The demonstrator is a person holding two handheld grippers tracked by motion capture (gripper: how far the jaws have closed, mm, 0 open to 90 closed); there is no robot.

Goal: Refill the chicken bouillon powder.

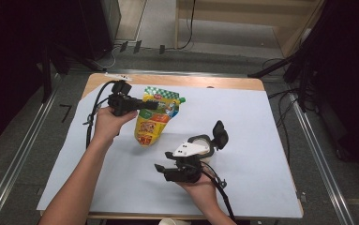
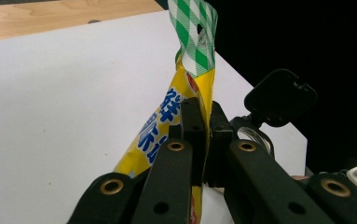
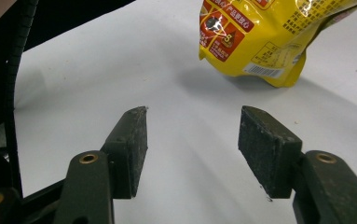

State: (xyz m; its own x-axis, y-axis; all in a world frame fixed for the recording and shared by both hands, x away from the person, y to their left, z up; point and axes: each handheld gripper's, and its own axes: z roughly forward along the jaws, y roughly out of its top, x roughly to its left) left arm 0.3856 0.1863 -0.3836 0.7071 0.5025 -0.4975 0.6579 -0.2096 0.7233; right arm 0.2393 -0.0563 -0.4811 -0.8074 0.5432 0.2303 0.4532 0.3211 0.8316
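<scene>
Resting nearest the person, the right tongs [image 1: 214, 140] stand open and empty over the white paper sheet [image 1: 261, 140] covering the wooden tabletop [image 1: 168, 80]. Farther off, the left tongs [image 1: 154, 105] are closed on the glossy yellow plastic food pouch [image 1: 154, 121], gripping it below its green-and-white chequered top; red panels and blue lettering mark its face, and its lower end touches the sheet.
</scene>
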